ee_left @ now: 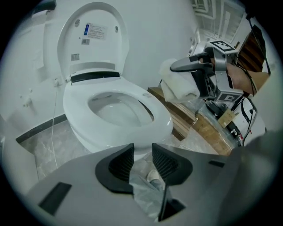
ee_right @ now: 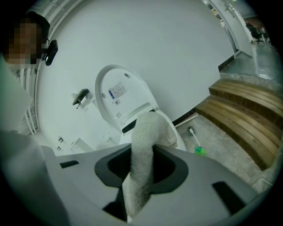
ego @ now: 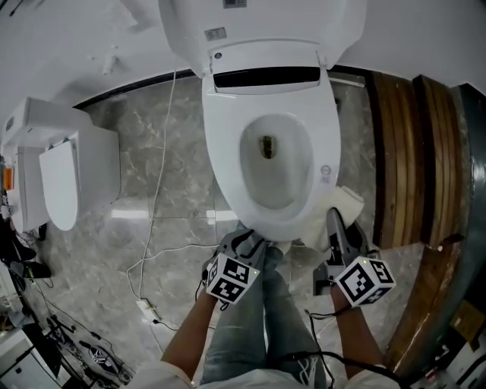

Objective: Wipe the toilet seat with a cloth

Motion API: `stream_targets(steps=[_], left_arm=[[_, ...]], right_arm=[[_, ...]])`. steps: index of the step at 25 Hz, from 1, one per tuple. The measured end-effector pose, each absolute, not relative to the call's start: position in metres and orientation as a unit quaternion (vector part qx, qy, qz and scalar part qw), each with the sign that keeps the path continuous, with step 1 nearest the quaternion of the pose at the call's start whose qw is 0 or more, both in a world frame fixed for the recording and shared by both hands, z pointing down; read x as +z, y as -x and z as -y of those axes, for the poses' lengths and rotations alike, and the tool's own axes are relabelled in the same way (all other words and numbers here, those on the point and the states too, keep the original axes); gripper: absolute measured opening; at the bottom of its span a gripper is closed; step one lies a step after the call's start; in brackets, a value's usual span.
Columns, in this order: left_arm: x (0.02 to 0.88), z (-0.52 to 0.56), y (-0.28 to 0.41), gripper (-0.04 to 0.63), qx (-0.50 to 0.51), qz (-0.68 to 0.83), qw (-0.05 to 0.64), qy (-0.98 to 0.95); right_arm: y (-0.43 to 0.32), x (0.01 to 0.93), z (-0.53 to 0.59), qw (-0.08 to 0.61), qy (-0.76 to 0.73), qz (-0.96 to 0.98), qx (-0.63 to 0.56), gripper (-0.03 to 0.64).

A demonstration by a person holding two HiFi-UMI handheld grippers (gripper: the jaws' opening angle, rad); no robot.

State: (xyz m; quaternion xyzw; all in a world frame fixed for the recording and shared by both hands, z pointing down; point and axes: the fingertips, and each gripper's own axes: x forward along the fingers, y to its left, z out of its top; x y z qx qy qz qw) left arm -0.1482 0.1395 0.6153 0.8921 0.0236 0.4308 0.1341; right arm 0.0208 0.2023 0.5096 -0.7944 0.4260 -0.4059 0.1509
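The white toilet stands with its lid (ego: 258,23) raised and its seat (ego: 225,152) down around the bowl. My left gripper (ego: 249,243) hovers at the front rim of the seat (ee_left: 160,113). Its jaws stand apart with nothing between them; only the person's jeans and shoe show through the gap of my left gripper (ee_left: 142,161). My right gripper (ego: 332,219) is at the seat's front right corner, shut on a white terry cloth (ego: 346,203). The cloth (ee_right: 145,154) rises from between the pads of my right gripper (ee_right: 142,170) and hides most of the seat in the right gripper view.
A second white toilet unit (ego: 61,175) stands at the left. A cable (ego: 156,190) and power strip (ego: 147,308) lie on the marble floor. Wooden steps (ego: 410,152) run along the right. A green-handled toilet brush (ee_right: 197,148) lies by the wall. The person's legs (ego: 258,327) are below.
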Motion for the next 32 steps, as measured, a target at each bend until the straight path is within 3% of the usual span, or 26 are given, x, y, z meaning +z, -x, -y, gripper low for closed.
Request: stream_targets(steps=[6,15,32], left_arm=[[0.652,-0.139,0.148,0.149,0.439,-0.032,0.157,-0.884],[0.685,-0.140,0.147,0.149,0.450,-0.040,0.138,-0.882],[0.656,-0.121,0.127,0.147,0.435,-0.039,0.188,-0.880]], right_arm=[[-0.018,0.535,-0.203,0.146,0.800,-0.426,-0.395,0.100],[-0.010,0.567,-0.208,0.139,0.797,-0.420,-0.411,0.100],[-0.034,0.565,-0.175,0.159,0.796,-0.405,-0.420,0.100]])
